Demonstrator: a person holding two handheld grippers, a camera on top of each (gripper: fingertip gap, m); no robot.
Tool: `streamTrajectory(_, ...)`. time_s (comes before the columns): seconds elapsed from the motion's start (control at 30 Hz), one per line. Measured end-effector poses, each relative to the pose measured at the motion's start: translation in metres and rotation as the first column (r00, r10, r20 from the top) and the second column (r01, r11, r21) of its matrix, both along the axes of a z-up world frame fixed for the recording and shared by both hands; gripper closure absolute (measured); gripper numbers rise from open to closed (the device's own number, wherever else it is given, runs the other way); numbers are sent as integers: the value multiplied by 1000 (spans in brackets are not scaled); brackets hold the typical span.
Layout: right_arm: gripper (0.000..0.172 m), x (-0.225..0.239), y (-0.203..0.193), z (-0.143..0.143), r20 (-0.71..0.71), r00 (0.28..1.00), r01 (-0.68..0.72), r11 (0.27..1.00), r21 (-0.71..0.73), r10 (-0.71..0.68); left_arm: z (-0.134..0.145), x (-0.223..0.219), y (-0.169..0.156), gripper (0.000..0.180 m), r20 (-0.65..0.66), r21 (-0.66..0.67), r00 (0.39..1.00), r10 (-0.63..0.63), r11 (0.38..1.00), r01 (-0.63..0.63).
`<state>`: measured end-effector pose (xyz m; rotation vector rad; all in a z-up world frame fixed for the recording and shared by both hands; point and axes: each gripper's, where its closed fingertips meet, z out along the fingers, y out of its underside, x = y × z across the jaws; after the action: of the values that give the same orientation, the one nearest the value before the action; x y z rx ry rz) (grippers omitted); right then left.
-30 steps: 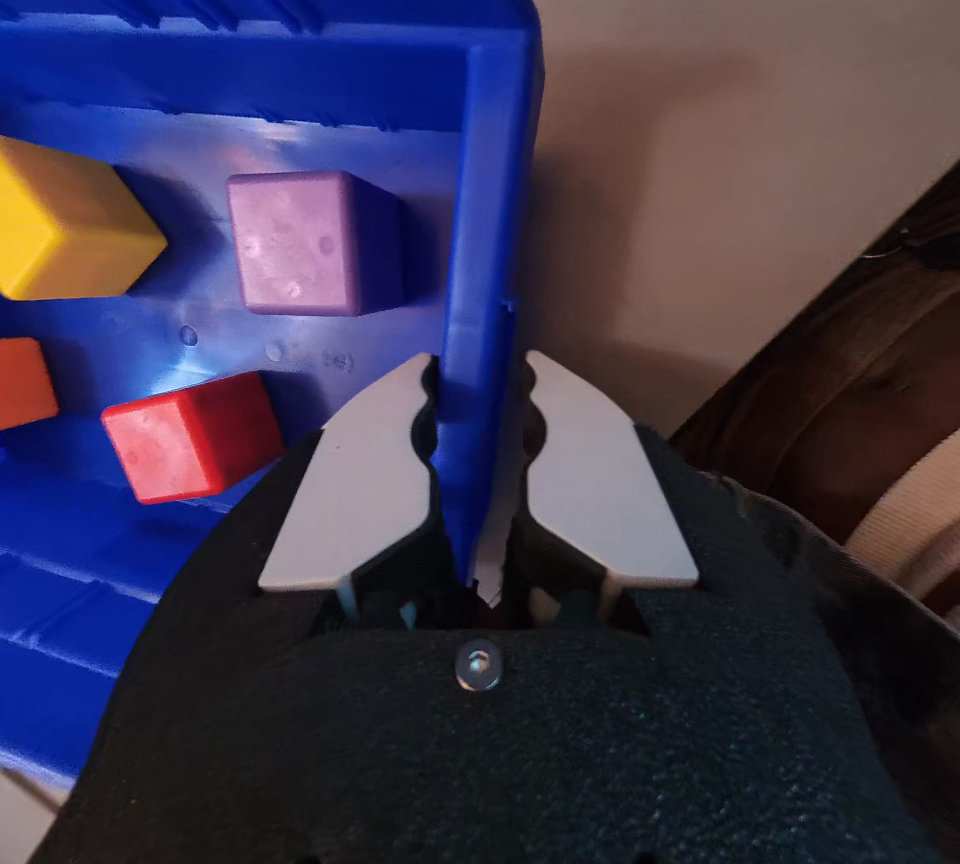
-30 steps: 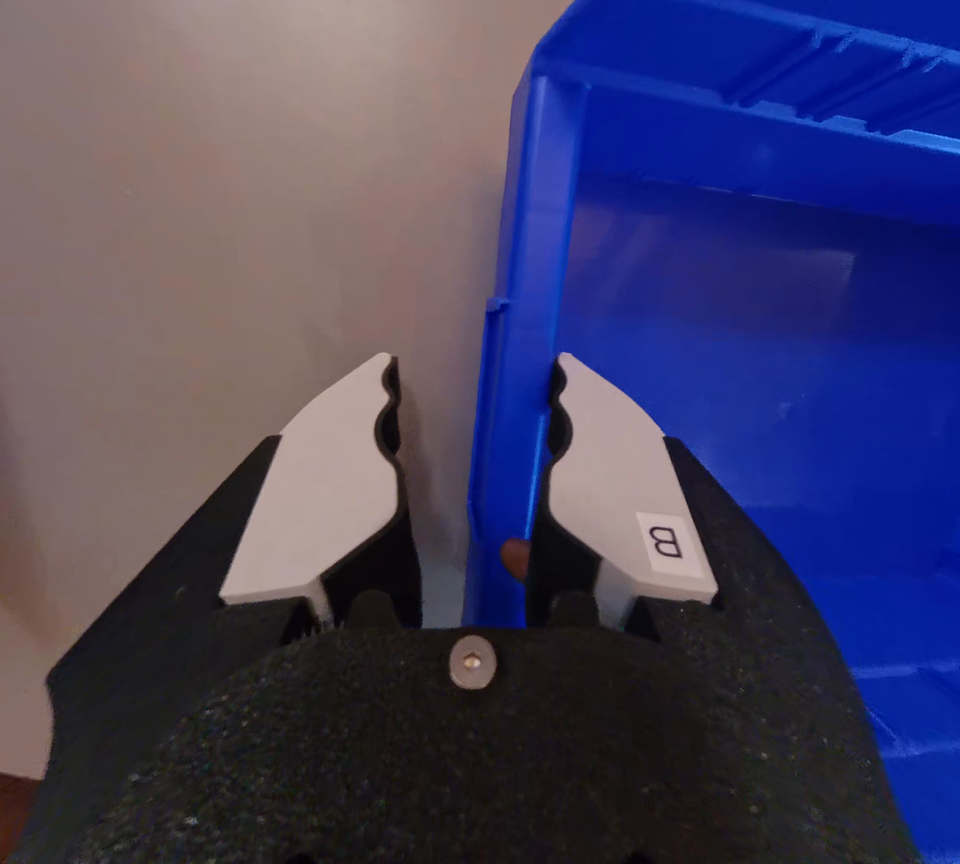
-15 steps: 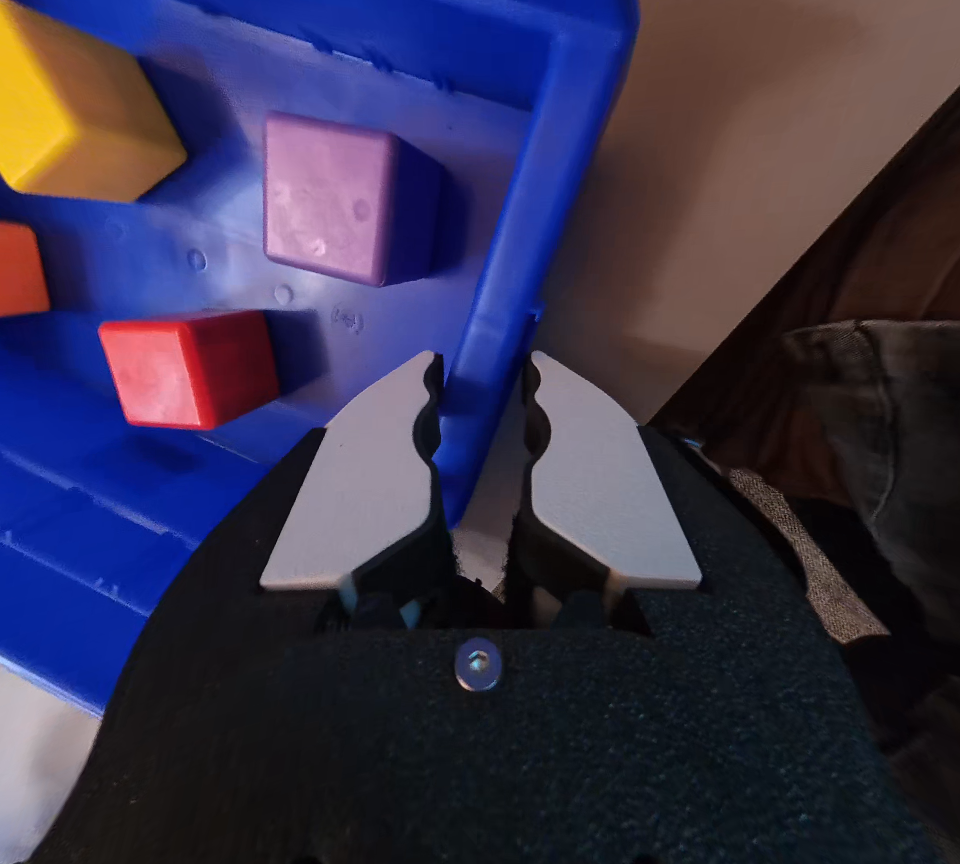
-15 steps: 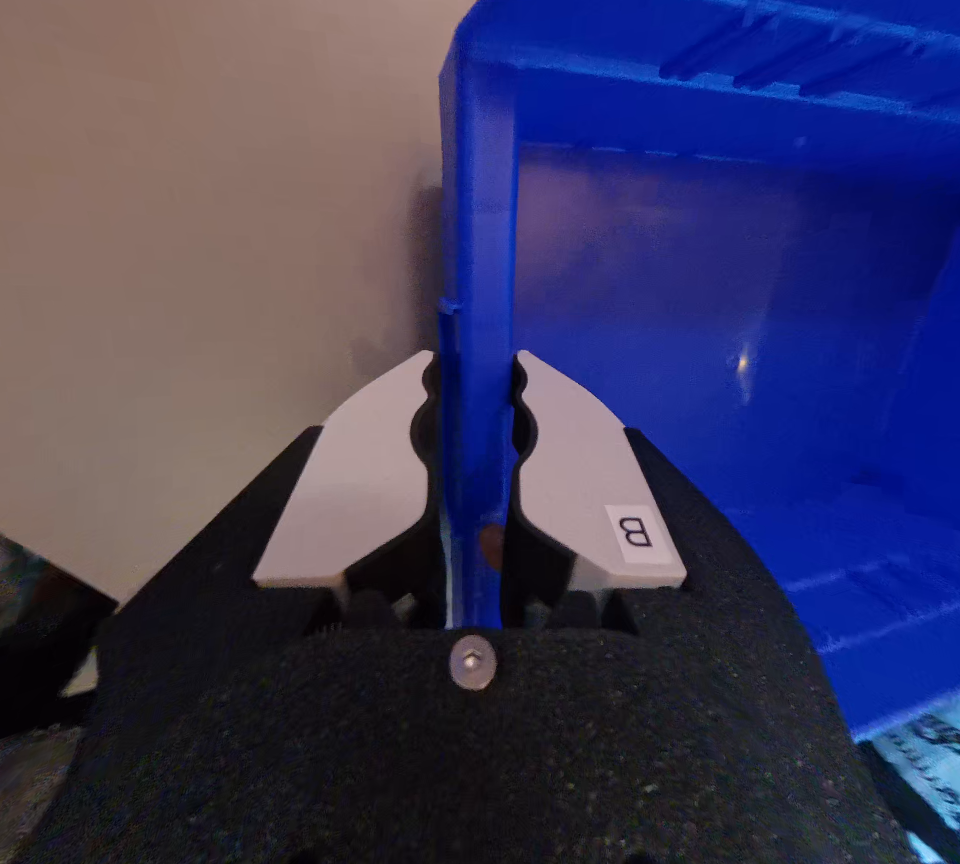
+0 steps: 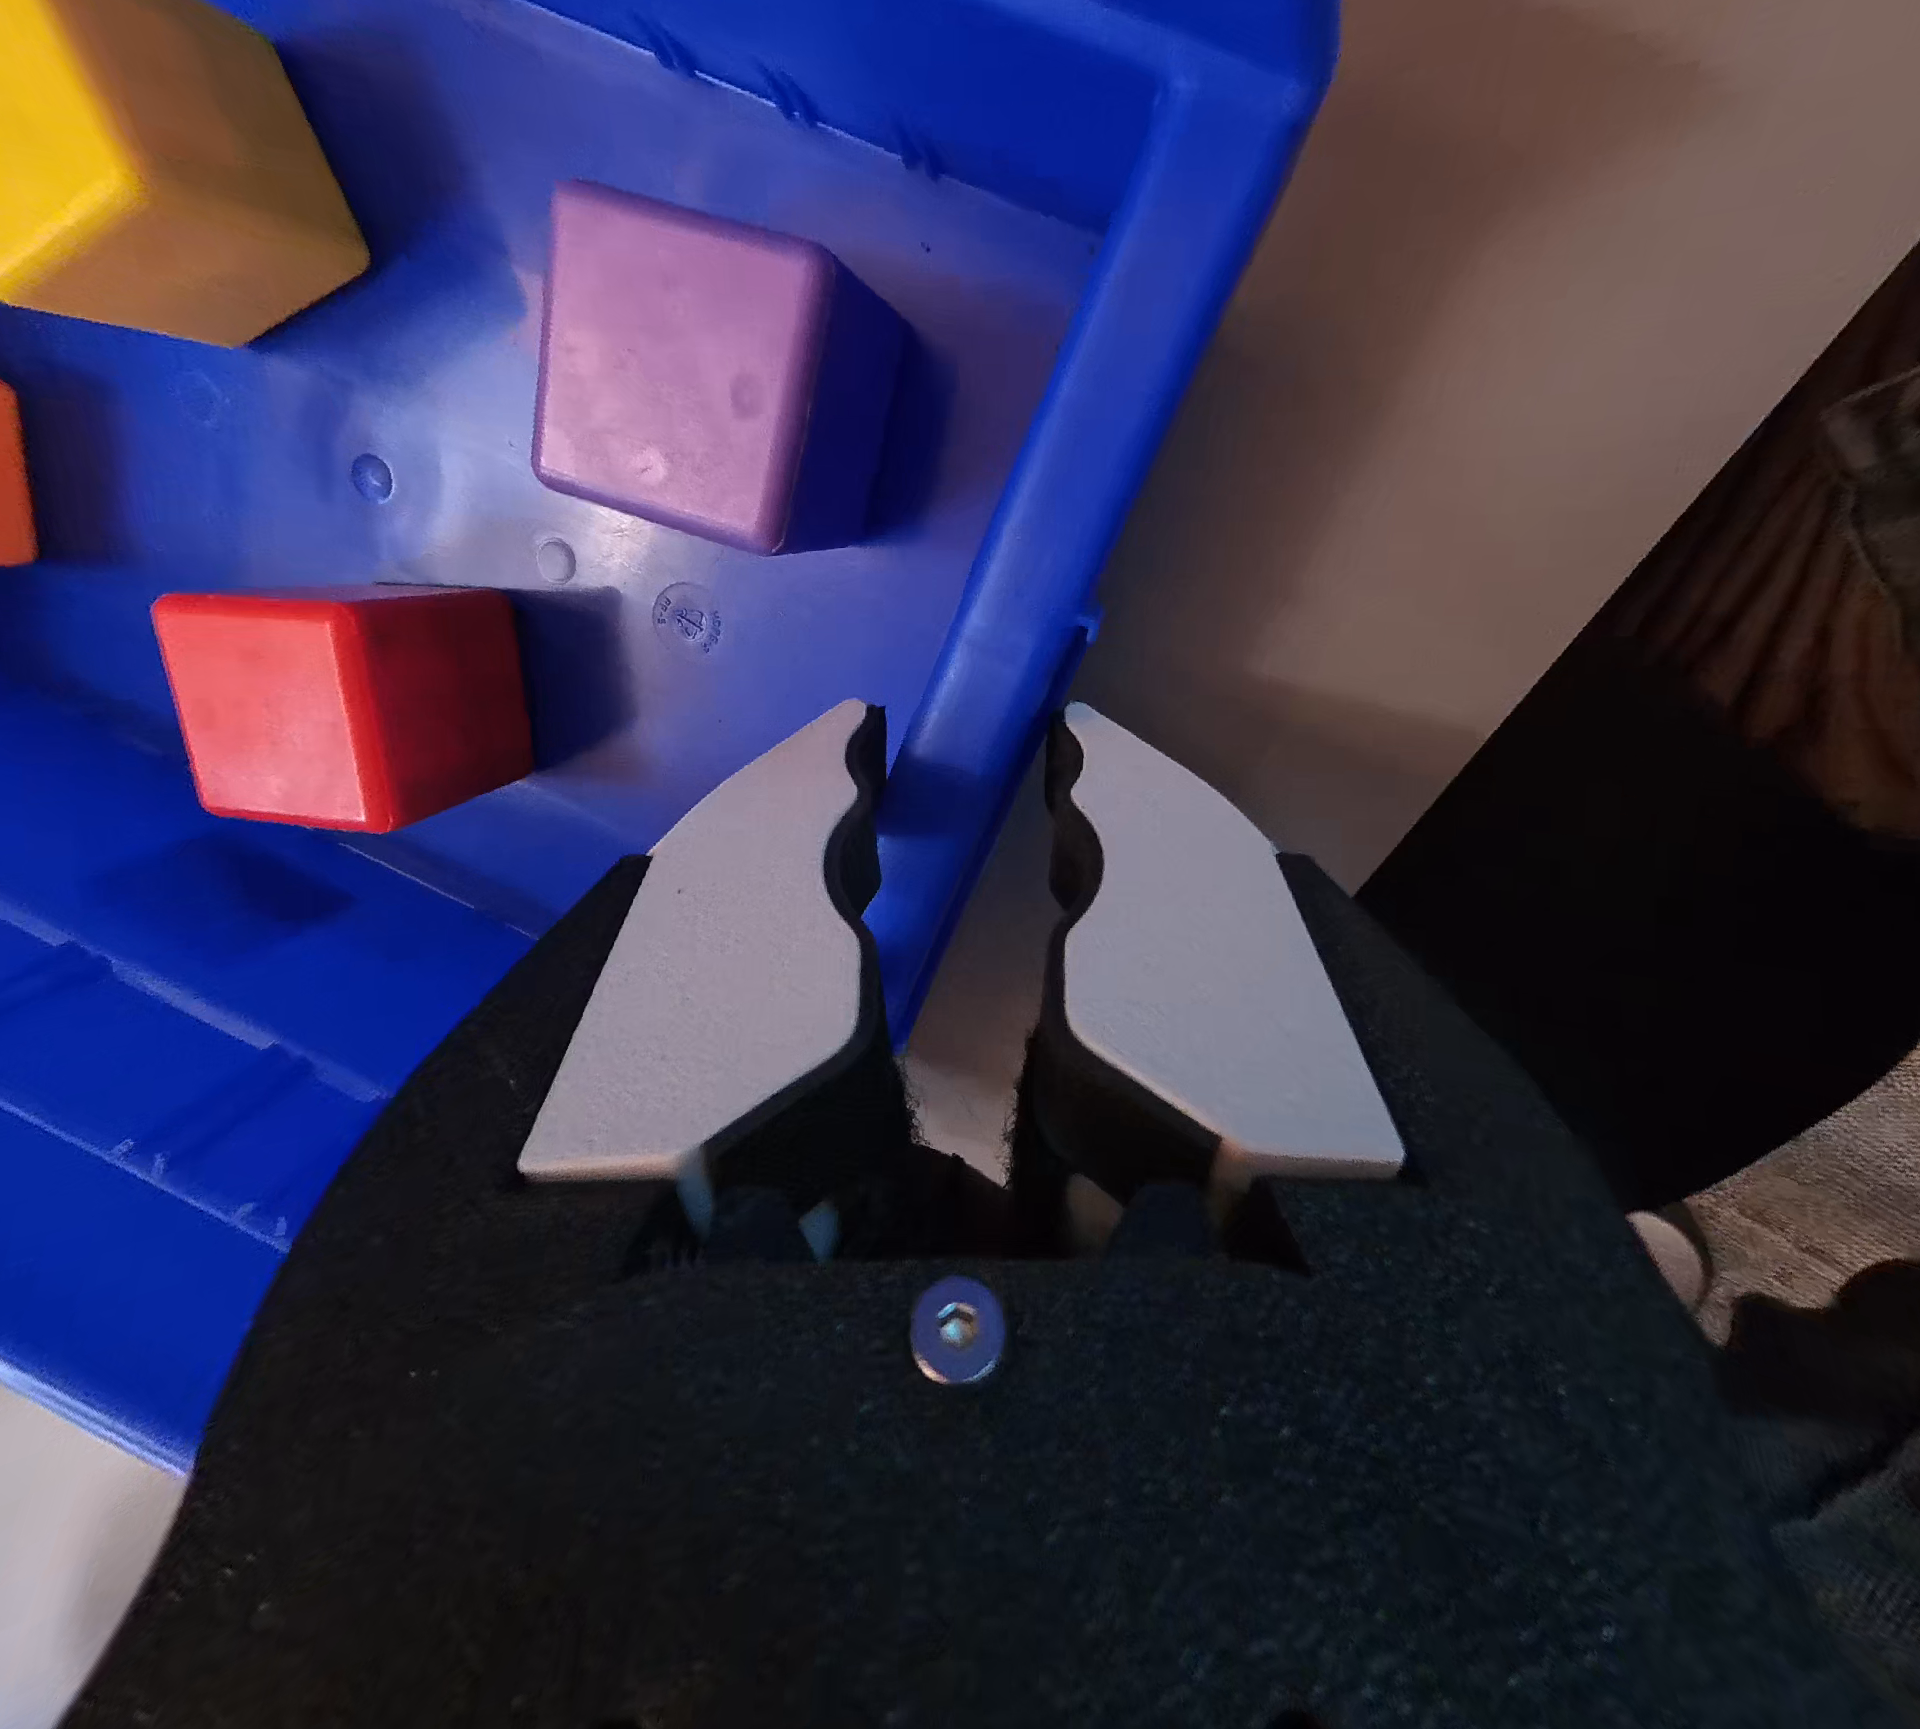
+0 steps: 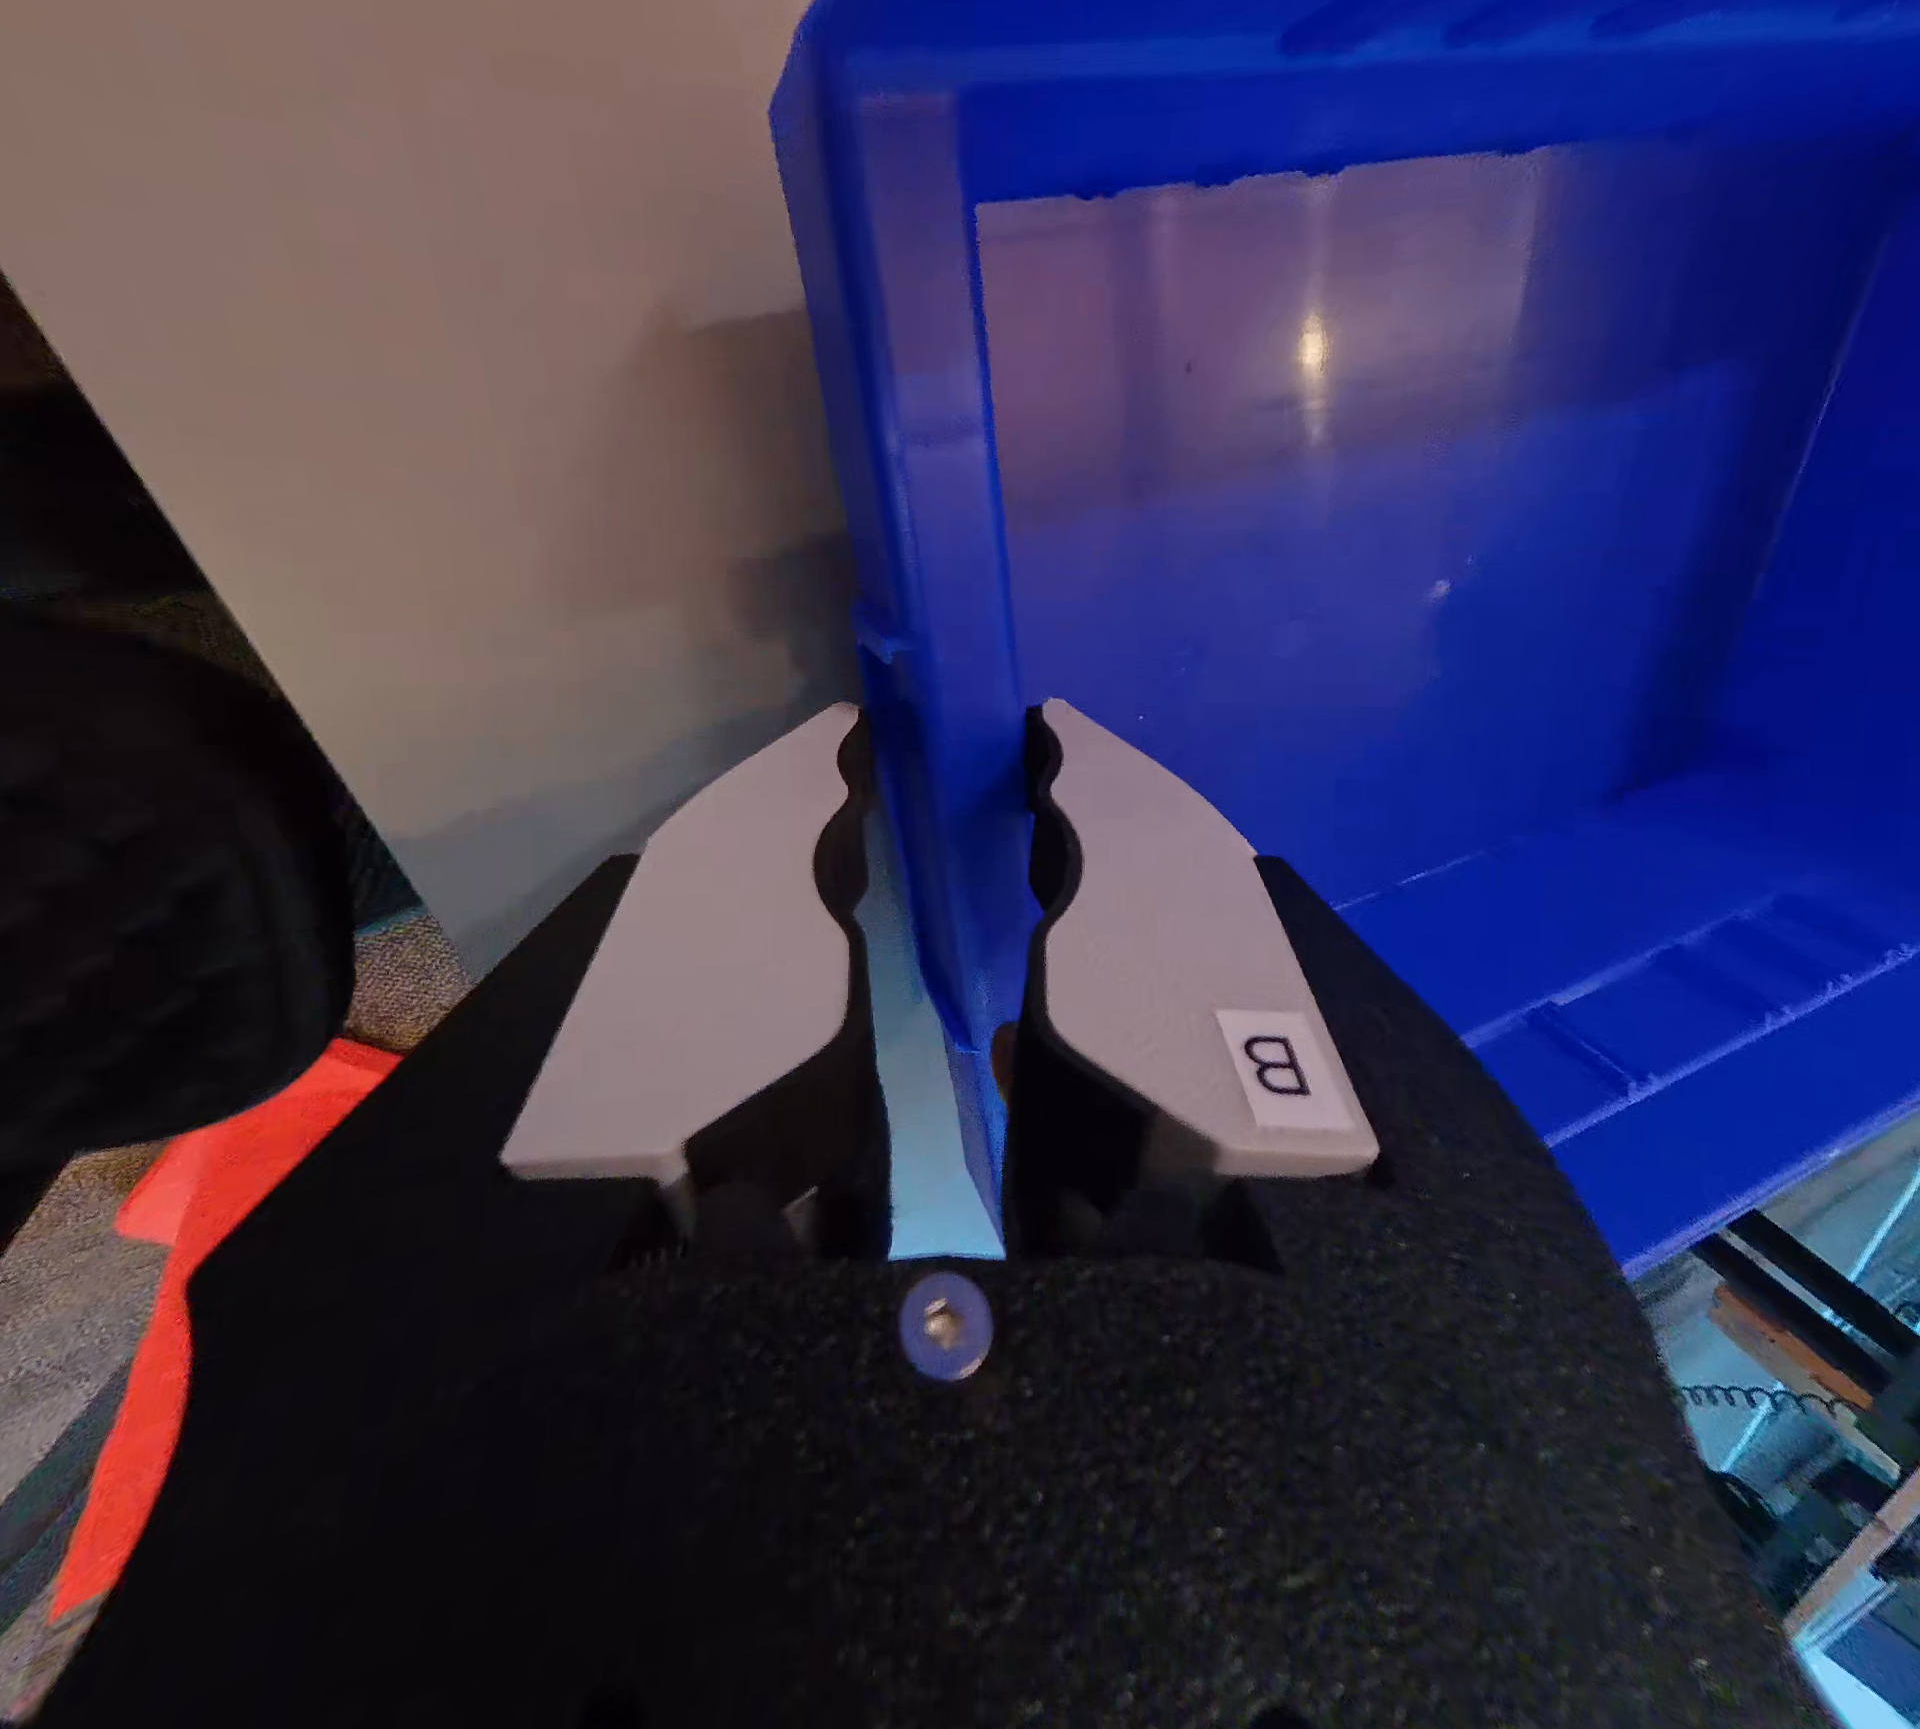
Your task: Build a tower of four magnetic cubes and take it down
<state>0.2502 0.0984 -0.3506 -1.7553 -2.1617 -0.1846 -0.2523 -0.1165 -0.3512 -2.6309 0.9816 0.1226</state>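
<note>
Lying beneath blue bin [image 6: 1455, 536]: pale tabletop [image 6: 416, 225].

L gripper [image 5: 961, 744] clamps blue bin [image 5: 1039, 640] rim, pads on both sides. Inside bin: purple cube [image 5: 675, 370] far, red cube [image 5: 312, 713] near-left, yellow cube [image 5: 135, 162] far-left, orange cube [image 5: 10, 474] at left edge.

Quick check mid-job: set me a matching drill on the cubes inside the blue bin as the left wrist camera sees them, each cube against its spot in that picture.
Things:
1. purple cube
2. red cube
3. yellow cube
4. orange cube

Places in the left wrist view:
a. cut off by the left edge, only a sliver showing
b. upper left corner
c. nearest the bin wall that the left gripper clamps
d. below the purple cube and to its left

Pairs: 1-c, 2-d, 3-b, 4-a
</note>
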Motion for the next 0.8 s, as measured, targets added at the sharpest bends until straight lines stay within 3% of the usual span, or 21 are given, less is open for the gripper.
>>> streamTrajectory(0.3,144,33,2,-1,-29,997,-66,997,37,67,0,-22,-1,152,8,48,1000,-13,999,13)
streamTrajectory(0.8,143,72,4,-2,-12,999,-41,998,55,42,1,-44,-24,151,3,35,999,48,998,-48)
